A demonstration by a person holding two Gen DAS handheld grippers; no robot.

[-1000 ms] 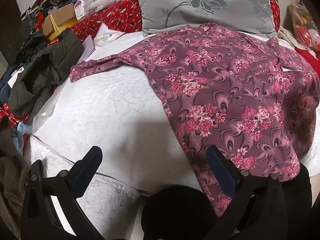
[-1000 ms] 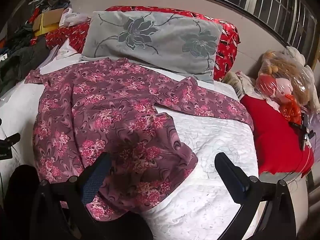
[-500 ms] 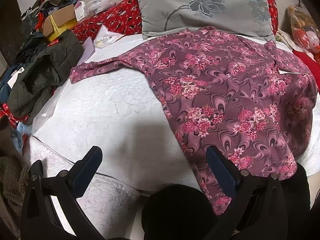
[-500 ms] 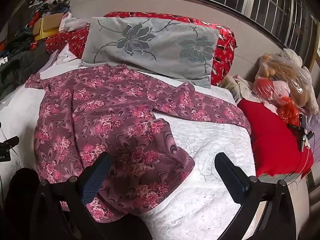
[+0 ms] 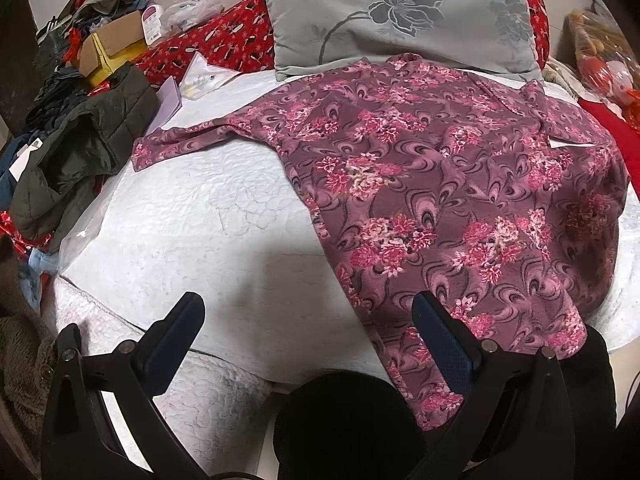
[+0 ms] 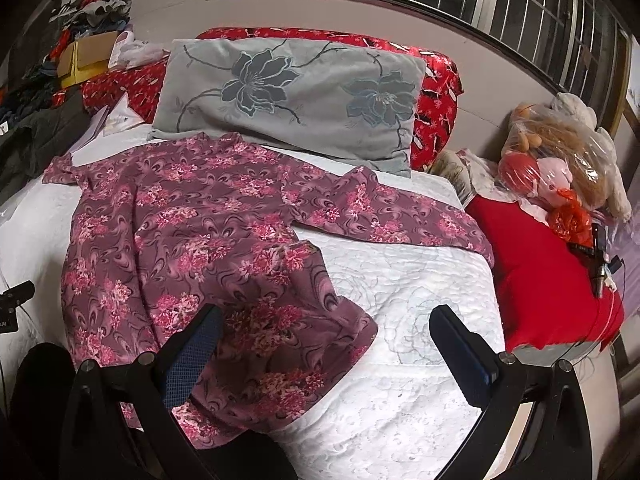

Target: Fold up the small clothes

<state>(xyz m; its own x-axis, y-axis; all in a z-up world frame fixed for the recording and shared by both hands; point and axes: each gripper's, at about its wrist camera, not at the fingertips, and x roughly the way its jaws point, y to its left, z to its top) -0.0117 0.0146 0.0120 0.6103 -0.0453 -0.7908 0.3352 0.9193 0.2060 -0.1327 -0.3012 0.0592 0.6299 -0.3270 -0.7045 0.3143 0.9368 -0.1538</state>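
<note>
A mauve long-sleeved top with pink flowers lies spread flat on the white quilted bed, both sleeves stretched out sideways and its hem hanging over the near edge. My left gripper hovers open above the bed's near edge, its right finger over the hem, its left finger over bare quilt. In the right wrist view my right gripper is open too, above the top's lower right corner. Neither holds anything.
A grey flower-print pillow lies at the head of the bed against a red cushion. Dark jackets and boxes pile up at the left. A red cushion and bagged plush toys sit at the right.
Both grippers have drawn slightly back and up from the bed, so the top looks a little farther away. The top itself lies as before.
</note>
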